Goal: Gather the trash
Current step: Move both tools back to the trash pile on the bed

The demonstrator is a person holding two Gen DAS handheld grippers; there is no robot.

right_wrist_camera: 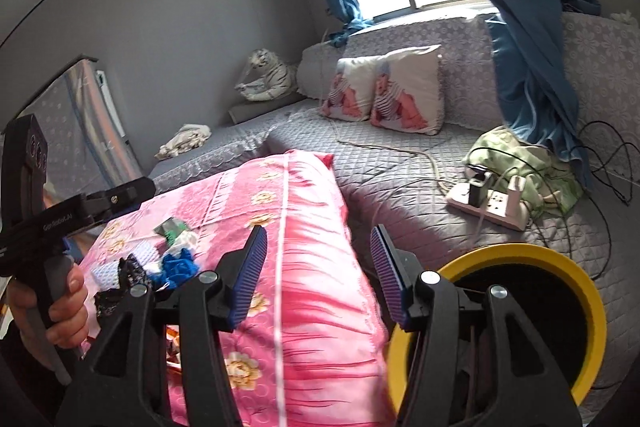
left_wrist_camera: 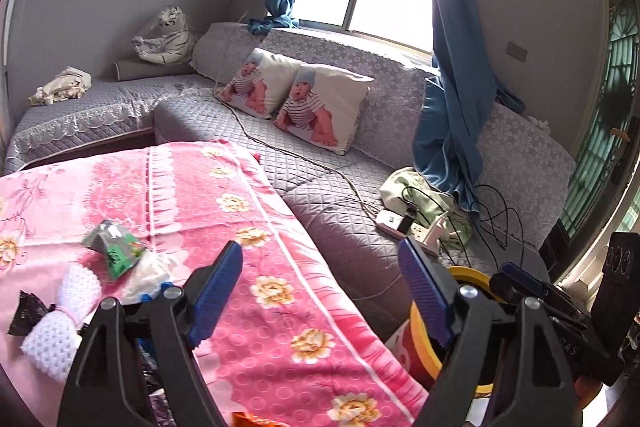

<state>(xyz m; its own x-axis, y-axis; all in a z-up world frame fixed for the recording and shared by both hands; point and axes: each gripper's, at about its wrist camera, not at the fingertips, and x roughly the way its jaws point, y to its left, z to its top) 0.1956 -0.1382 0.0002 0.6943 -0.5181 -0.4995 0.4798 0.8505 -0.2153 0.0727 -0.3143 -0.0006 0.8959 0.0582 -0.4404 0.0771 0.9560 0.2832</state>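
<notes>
Trash: crumpled green-and-silver wrapper [left_wrist_camera: 114, 247], black scraps [right_wrist_camera: 120, 287], blue wad [right_wrist_camera: 178, 267] uncollected on pink floral blanket [left_wrist_camera: 280, 227]. Yellow-rimmed bin [right_wrist_camera: 560, 259] alongside. Left hand-held gripper [left_wrist_camera: 320, 291] and right hand-held gripper [right_wrist_camera: 318, 275] agape, empty.

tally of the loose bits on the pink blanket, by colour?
Green and silver wrapper: 1
Black scrap: 1
Blue crumpled piece: 1
White mesh cloth: 1
Total: 4
All lie on the pink blanket.
</notes>
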